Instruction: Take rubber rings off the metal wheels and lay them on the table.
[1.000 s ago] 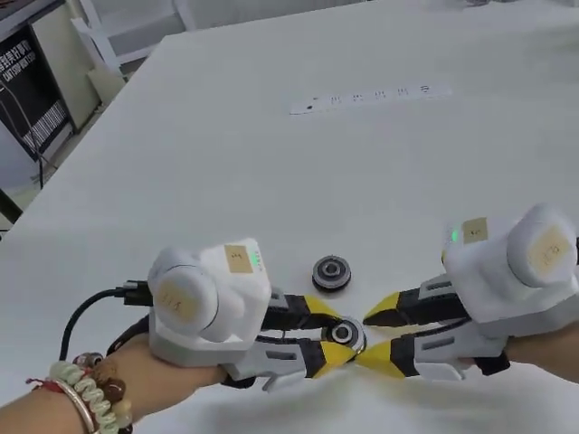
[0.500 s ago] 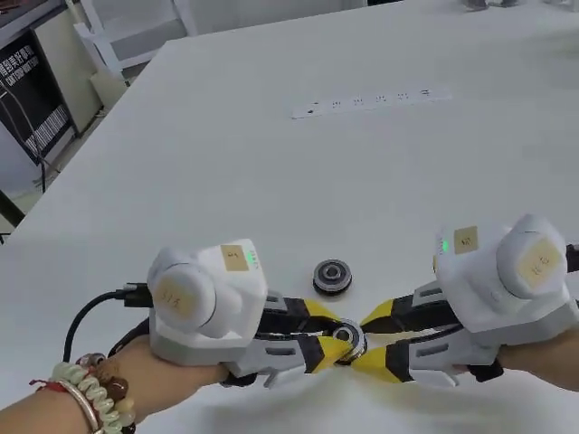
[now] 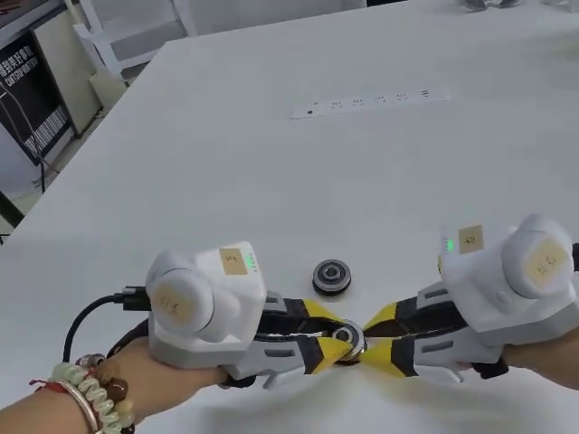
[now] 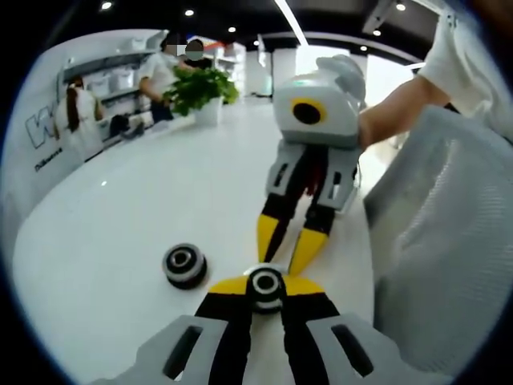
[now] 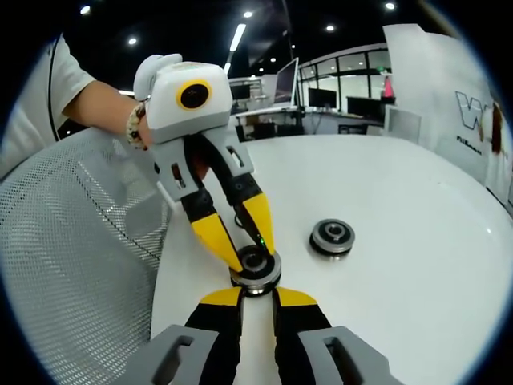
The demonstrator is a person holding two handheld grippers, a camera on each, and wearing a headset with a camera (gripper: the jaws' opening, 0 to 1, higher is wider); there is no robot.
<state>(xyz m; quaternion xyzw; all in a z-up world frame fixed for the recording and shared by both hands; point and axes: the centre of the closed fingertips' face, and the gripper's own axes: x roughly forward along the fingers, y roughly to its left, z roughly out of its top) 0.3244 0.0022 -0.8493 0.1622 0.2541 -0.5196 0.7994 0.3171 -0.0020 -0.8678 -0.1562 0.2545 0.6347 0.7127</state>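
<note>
Left gripper (image 3: 338,342) clamps a small silver metal wheel (image 4: 265,284), its black rubber ring (image 5: 271,277) on. A second ringed wheel (image 3: 332,276) lies just beyond. Right gripper (image 4: 287,255) tips touch the held rim; I cannot tell whether they grip. No ring lies loose on the white table (image 3: 226,181) yet.

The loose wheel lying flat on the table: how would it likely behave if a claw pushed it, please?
Lying flat on the smooth table, the loose wheel would probably slide, not roll. Its metal hub suggests it is heavy for its size and rigid. Its dark rubber ring may add drag.
</note>
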